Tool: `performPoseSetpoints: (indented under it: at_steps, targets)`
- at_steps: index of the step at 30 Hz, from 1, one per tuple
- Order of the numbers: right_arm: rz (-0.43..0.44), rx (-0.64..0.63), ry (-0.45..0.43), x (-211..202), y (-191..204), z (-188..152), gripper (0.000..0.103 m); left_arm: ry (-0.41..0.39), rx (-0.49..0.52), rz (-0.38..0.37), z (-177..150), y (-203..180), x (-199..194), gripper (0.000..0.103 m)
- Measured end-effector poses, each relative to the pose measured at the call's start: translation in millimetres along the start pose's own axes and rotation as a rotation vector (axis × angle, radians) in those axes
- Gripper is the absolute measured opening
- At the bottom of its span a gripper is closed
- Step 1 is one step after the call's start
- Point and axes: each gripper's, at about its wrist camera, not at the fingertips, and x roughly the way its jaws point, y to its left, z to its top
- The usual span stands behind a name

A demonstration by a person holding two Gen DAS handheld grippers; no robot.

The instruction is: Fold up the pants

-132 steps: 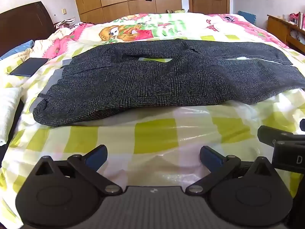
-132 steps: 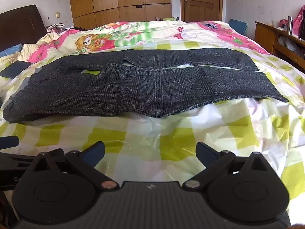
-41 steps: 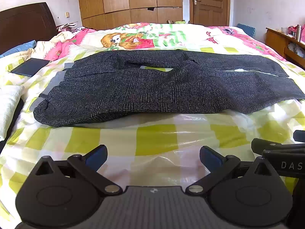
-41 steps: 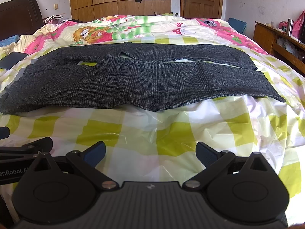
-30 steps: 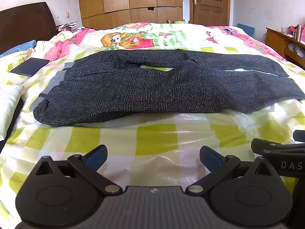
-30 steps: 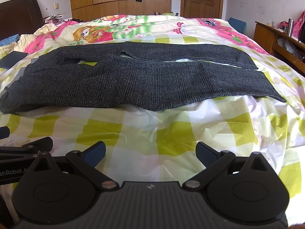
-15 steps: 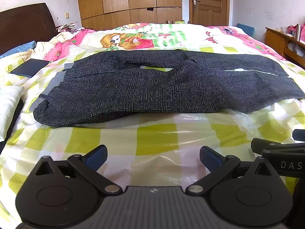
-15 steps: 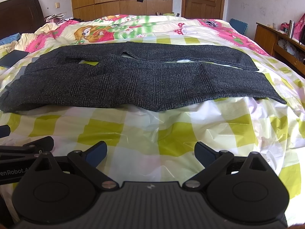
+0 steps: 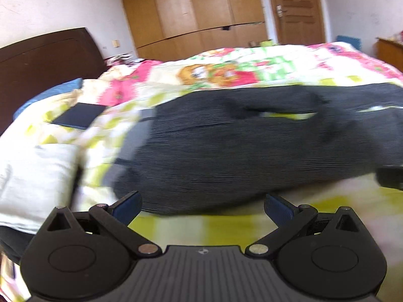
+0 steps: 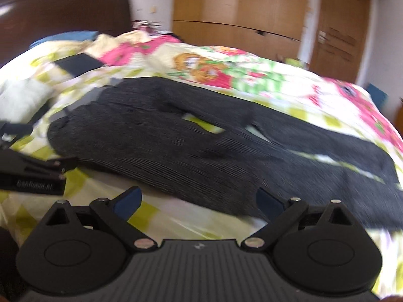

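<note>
A white pillow (image 9: 32, 178) is lying at the left edge of the bed, with a dark flat tablet-like object (image 9: 78, 117) resting farther back on the yellow-checked bedspread (image 9: 214, 226). The dark grey checked pants (image 9: 252, 151) are lying spread flat across the bed, waistband to the left and legs running off to the right, with a strip of bedspread showing between the two legs. The left gripper (image 9: 201, 207) is hovering just short of the pants' near edge by the waist, its blue-tipped fingers spread wide and holding nothing. The right gripper (image 10: 197, 201) is hovering beside it at the near hem, fingers likewise wide apart and empty. Both views are blurring.
</note>
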Motion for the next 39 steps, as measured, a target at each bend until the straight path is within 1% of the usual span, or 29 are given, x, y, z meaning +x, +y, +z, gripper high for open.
performPoseSetpoints:
  at_steps: [4, 6, 7, 8, 9, 10, 11, 12, 13, 15, 16, 17, 18, 19, 21, 25, 27, 28, 30, 31, 32, 33, 35, 39]
  targets:
    - [0.099, -0.172, 0.009, 34.2, 36.3, 22.9, 0.094, 0.024, 0.031, 0.054, -0.5, 40.4, 25.4, 0.103]
    - [0.137, -0.253, 0.011, 49.9, 57.9, 32.0, 0.092, 0.043, 0.024, 0.072, -0.2, 58.6, 37.1, 0.103]
    - [0.158, -0.284, 0.013, 56.9, 67.2, 35.5, 0.091, 0.056, 0.010, 0.075, 0.7, 67.8, 42.9, 0.100]
    - [0.181, -0.311, 0.019, 63.9, 74.0, 38.0, 0.091, 0.070, -0.008, 0.065, 1.3, 76.4, 49.3, 0.098]
    - [0.196, -0.337, 0.028, 71.4, 80.7, 39.8, 0.090, 0.083, -0.030, 0.044, 2.1, 85.1, 55.3, 0.094]
    - [0.206, -0.358, 0.038, 78.4, 86.4, 41.6, 0.088, 0.093, -0.049, 0.013, 3.2, 93.1, 59.8, 0.089]
    - [0.215, -0.372, 0.051, 85.9, 91.6, 43.5, 0.086, 0.103, -0.061, -0.017, 3.8, 98.0, 66.0, 0.088]
    - [0.230, -0.374, 0.069, 91.4, 95.5, 44.4, 0.078, 0.108, -0.062, -0.035, 3.8, 101.5, 72.9, 0.087]
    - [0.250, -0.368, 0.091, 96.9, 96.8, 46.0, 0.074, 0.111, -0.055, -0.033, 3.6, 103.8, 80.0, 0.085]
    - [0.283, -0.343, 0.133, 102.0, 95.4, 48.0, 0.050, 0.128, -0.041, -0.005, 3.4, 110.2, 94.4, 0.082]
    - [0.289, -0.334, 0.147, 103.5, 95.8, 48.9, 0.047, 0.131, -0.063, -0.016, 4.3, 117.4, 99.2, 0.081]
    - [0.295, -0.333, 0.152, 105.2, 97.3, 49.8, 0.047, 0.133, -0.105, -0.032, 4.7, 126.5, 102.8, 0.081]
    - [0.297, -0.342, 0.154, 106.6, 100.1, 50.0, 0.044, 0.138, -0.151, -0.057, 5.6, 135.4, 106.3, 0.079]
    - [0.302, -0.350, 0.158, 108.1, 102.4, 50.8, 0.043, 0.141, -0.184, -0.081, 6.6, 143.1, 109.1, 0.074]
    - [0.304, -0.356, 0.164, 108.4, 103.5, 50.7, 0.042, 0.136, -0.213, -0.115, 10.2, 153.3, 115.0, 0.073]
    - [0.302, -0.383, 0.155, 108.9, 109.3, 51.6, 0.045, 0.148, -0.124, -0.154, 15.6, 154.0, 133.4, 0.074]
    - [0.293, -0.402, 0.156, 116.1, 114.8, 50.9, 0.045, 0.163, -0.100, -0.160, 14.0, 152.8, 138.2, 0.074]
    - [0.294, -0.391, 0.170, 119.8, 115.9, 50.6, 0.044, 0.158, -0.095, -0.160, 12.3, 152.9, 136.6, 0.072]
    - [0.313, -0.350, 0.206, 123.2, 117.7, 53.2, 0.031, 0.158, -0.079, -0.156, 9.3, 153.5, 131.7, 0.070]
    - [0.325, -0.355, 0.213, 120.9, 119.9, 53.8, 0.023, 0.159, -0.079, -0.159, 7.8, 155.8, 128.4, 0.069]
    - [0.342, -0.366, 0.222, 117.0, 122.3, 53.5, 0.021, 0.163, -0.090, -0.162, 6.2, 158.1, 125.6, 0.069]
    - [0.360, -0.375, 0.230, 112.6, 124.5, 52.5, 0.018, 0.176, -0.106, -0.170, 4.3, 161.1, 123.0, 0.069]
    - [0.399, -0.392, 0.242, 100.9, 128.3, 47.7, 0.017, 0.202, -0.119, -0.173, -0.7, 164.2, 115.5, 0.068]
    - [0.487, -0.356, 0.262, 73.3, 134.0, 37.3, 0.017, 0.238, -0.086, -0.156, -18.5, 165.3, 86.2, 0.069]
